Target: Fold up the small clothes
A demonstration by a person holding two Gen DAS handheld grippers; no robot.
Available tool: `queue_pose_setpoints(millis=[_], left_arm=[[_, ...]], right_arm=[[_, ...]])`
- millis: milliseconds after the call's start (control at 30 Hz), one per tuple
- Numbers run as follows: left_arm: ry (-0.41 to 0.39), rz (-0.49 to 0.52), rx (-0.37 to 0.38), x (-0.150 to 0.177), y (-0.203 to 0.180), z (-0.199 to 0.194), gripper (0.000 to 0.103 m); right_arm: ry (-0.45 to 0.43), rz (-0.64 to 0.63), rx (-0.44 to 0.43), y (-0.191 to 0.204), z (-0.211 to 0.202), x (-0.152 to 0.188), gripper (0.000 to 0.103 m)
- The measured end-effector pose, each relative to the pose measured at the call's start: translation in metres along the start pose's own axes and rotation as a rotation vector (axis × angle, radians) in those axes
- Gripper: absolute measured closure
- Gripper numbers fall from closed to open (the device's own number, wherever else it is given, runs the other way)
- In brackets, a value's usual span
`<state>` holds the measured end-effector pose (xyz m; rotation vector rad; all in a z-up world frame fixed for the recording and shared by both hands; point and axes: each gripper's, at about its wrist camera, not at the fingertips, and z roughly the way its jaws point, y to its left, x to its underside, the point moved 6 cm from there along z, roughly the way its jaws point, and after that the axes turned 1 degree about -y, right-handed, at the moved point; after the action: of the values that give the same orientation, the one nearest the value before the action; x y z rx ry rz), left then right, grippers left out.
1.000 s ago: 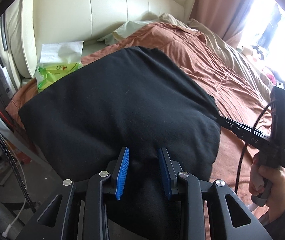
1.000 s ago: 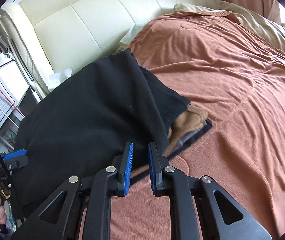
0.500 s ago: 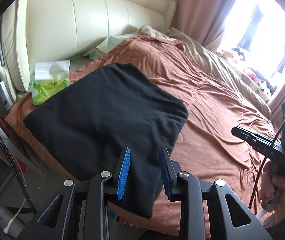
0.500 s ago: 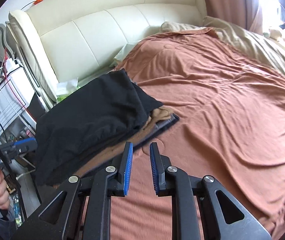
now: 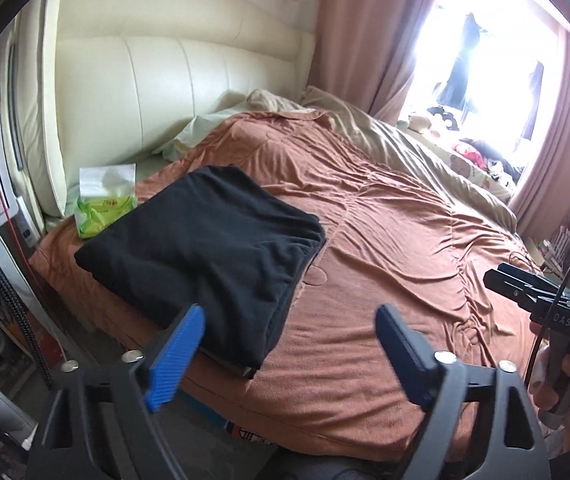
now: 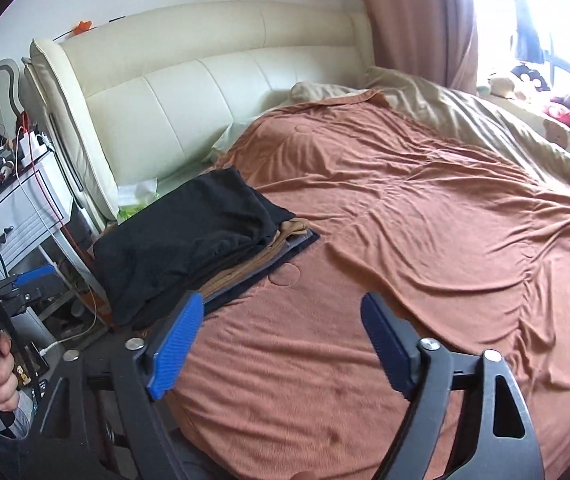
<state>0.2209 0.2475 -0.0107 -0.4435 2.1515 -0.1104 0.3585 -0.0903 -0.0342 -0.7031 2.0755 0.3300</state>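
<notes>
The wide bed with its rust-brown, wrinkled cotton cover (image 6: pixel 405 240) took up most of both views, backed by a cream padded leather headboard (image 6: pixel 205 92). Near its head-end corner lay the folded black fabric garment (image 5: pixel 205 256), a squarish bundle resting on top of a thin stack of tan and dark folded pieces (image 6: pixel 269 256) that peeked out along one side. Just beside it, toward the headboard, stood a green-and-white soft pack of tissues (image 5: pixel 105 208); its printed label was too small to read. The left gripper (image 5: pixel 289 352) had its blue pads spreading apart with nothing between them, hanging above the bed's edge clear of the garment. The right gripper (image 6: pixel 281 340) was likewise opening, empty, over bare cover. The fold looked finished and released. To do this step well, both hands should probably draw off without snagging the loose front edge, and any next garment should be laid flat on the open cover well apart from the stack. Readable writing was scant: "DAS" on the right tool's body in the left wrist view, and a partial "GenRobot.AI" on the left tool's handle in the right wrist view.
</notes>
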Motion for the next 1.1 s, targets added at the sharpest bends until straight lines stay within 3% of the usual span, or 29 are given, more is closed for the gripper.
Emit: queue_pose_setpoints(millis=[67, 167, 633, 1100], left_arm=[[-0.019, 0.018, 0.004, 0.002, -0.006, -0.011, 0.001], [-0.023, 0.033, 0.007, 0.008, -0.013, -0.023, 0.0], [-0.072, 0.099, 0.039, 0.042, -0.038, -0.083, 0.0], [-0.116, 0.182, 0.079, 0.089, -0.072, -0.132, 0.0]], right_arm=[[-0.006, 0.004, 0.01, 0.003, -0.015, 0.006, 0.013], [-0.025, 0.007, 0.033, 0.004, -0.035, 0.014, 0.0], [-0.081, 0.063, 0.089, 0.012, -0.125, 0.061, 0.0], [-0.135, 0.116, 0.131, 0.032, -0.198, 0.134, 0.0]])
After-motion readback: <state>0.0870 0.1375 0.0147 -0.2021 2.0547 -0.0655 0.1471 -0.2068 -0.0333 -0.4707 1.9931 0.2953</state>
